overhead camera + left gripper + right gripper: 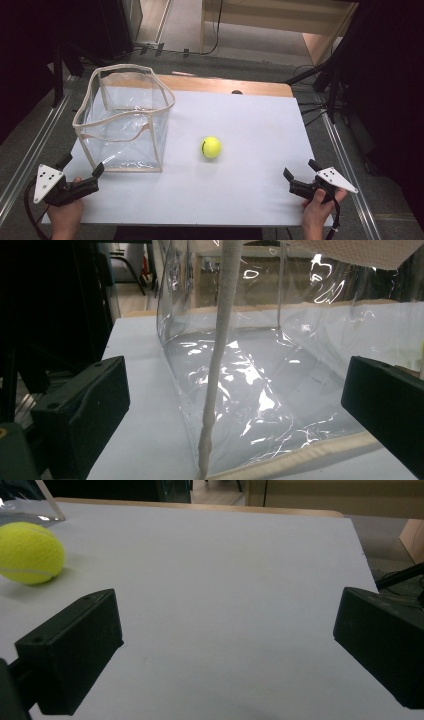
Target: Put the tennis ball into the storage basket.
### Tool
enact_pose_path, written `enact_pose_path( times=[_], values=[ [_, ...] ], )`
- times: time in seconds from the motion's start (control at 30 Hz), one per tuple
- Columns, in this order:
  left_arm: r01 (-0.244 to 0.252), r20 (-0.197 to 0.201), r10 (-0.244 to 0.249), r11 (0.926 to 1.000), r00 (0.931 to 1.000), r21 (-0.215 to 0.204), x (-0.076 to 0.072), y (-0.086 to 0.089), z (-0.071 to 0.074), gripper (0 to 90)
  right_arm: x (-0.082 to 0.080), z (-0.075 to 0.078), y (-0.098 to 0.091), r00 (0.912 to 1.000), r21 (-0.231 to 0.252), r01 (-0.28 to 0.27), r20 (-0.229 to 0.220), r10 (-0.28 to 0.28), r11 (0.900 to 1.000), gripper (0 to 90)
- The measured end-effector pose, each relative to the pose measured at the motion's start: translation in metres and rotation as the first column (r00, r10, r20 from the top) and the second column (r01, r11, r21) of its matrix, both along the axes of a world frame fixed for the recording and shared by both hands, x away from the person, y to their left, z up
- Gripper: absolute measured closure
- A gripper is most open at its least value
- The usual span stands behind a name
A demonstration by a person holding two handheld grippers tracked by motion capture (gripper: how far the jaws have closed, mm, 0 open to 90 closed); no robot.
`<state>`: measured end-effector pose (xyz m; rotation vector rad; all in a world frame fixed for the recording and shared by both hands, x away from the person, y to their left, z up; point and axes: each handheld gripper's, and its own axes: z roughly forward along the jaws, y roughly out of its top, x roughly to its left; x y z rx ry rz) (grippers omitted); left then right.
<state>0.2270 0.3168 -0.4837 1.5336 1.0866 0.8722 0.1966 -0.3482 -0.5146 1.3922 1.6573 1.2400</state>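
I see the ball (211,147) lying at mid-frame in the high view on the white surface (250,195), just right of the clear bag (125,120), which stands open at the upper left. My left gripper (82,170) sits at the lower left, fingers spread and empty, close to the bag's near corner. My right gripper (301,173) sits at the lower right, fingers spread and empty, well apart from the ball, with bare surface between them. A wooden edge (225,85) shows behind the surface; beyond it lie grey floor and dark frames.
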Motion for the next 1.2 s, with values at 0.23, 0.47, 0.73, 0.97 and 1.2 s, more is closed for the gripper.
enact_pose_path(
  times=[0.23,0.47,0.73,0.97,1.2],
  values=[
    [-0.002,0.0,0.002,1.0,1.0,0.009,0.0,-0.002,-0.001,0.0,0.003,-0.001,0.003,0.9998,-0.01,-0.007,-0.017,0.006,0.9999,0.0],
    [-0.003,0.003,0.003,0.9999,1.0,0.011,-0.001,-0.002,-0.001,0.0,0.006,0.003,0.007,0.9987,-0.013,-0.039,-0.033,0.039,0.9991,0.0],
    [-0.012,0.008,0.011,0.9998,0.9999,0.018,-0.003,-0.002,-0.003,0.0,0.013,0.009,0.017,0.9973,-0.033,-0.057,-0.049,0.055,0.9979,0.0],
    [-0.021,0.027,0.021,0.9998,0.9994,-0.002,-0.005,-0.001,-0.003,0.0,0.022,0.014,0.031,0.9911,-0.048,-0.103,-0.09,0.098,0.9936,0.0],
    [-0.046,0.038,0.047,0.9988,0.9982,-0.018,-0.001,0.0,-0.003,0.0,0.032,0.028,0.046,0.9862,-0.071,-0.147,-0.086,0.141,0.9866,0.0]
  ],
)
